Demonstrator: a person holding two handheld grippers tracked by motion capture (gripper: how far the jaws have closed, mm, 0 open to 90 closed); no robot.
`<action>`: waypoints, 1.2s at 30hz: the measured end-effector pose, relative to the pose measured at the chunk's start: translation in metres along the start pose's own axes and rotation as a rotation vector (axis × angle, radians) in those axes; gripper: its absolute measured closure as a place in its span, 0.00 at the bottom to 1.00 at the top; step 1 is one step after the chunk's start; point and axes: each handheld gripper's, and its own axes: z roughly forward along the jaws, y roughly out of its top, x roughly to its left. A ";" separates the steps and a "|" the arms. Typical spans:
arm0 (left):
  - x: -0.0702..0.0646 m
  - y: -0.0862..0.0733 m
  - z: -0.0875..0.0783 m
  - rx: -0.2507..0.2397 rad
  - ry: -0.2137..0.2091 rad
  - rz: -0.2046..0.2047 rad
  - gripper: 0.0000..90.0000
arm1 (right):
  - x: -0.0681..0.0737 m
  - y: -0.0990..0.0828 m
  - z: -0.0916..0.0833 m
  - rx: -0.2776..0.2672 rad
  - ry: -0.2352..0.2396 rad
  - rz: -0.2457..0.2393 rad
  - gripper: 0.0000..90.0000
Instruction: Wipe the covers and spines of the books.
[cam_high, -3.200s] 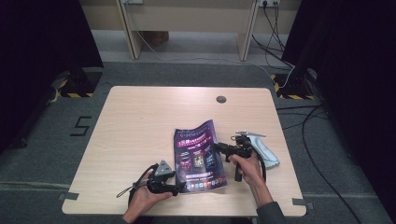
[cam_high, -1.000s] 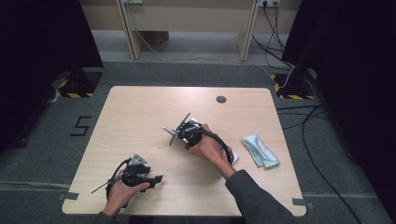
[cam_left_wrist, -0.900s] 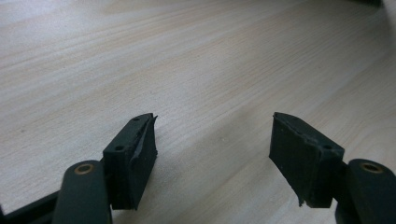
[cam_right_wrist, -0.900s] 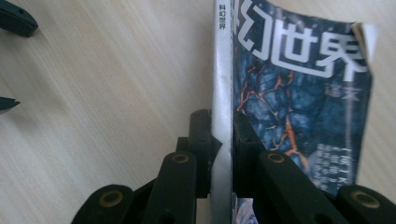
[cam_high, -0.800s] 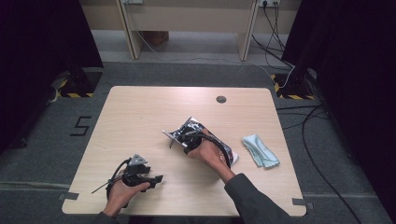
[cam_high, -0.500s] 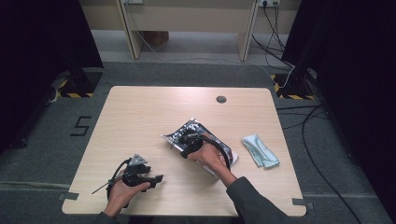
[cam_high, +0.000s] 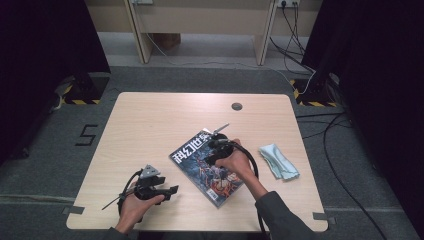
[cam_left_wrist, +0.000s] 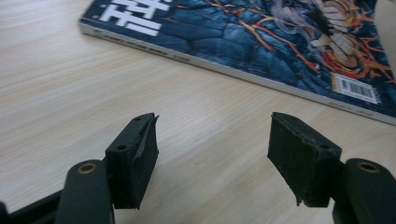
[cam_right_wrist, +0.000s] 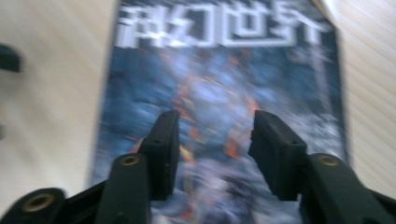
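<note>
Right gripper (cam_high: 214, 142) over the magazine (cam_high: 207, 167), jaws parted, nothing between them; jaws just been opening, cover visible in the gap in the right gripper view, no pad contact apparent. Left gripper (cam_high: 170, 190) resting low near the counter's (cam_high: 150, 125) front edge, jaws likewise apart and empty, pointed toward the magazine's spine edge (cam_left_wrist: 233, 70).

Magazine lying flat and closed on the counter, right of centre, turned at an angle, title end toward the far side. Folded pale-blue cloth (cam_high: 278, 161) to its right, apart from it, not involved.

Step in hand, as judged: release of the magazine after setting it down. To be done well: jaws kept wide until clear of the cover, lift straight away from the surface rather than dragged across it, so as not to skew or crease the cover. Cable (cam_high: 250, 160) trailing from the right gripper to be kept off the pages during withdrawal.

Position relative to gripper: magazine directly beneath and ahead of the right gripper, white title lettering (cam_right_wrist: 219, 32) beyond the jaw tips. From the left gripper, magazine ahead and to the right, near but not touching, bare counter between.
</note>
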 end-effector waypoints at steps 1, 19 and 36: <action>-0.003 0.000 0.003 0.001 -0.015 0.000 0.36 | -0.006 -0.004 0.000 0.000 -0.018 0.015 0.55; -0.036 0.015 0.041 0.018 -0.108 -0.022 0.35 | -0.064 -0.063 0.000 0.019 -0.073 0.196 0.41; 0.002 0.038 0.045 0.014 0.014 -0.047 0.30 | -0.016 -0.095 -0.003 -0.064 0.074 0.195 0.39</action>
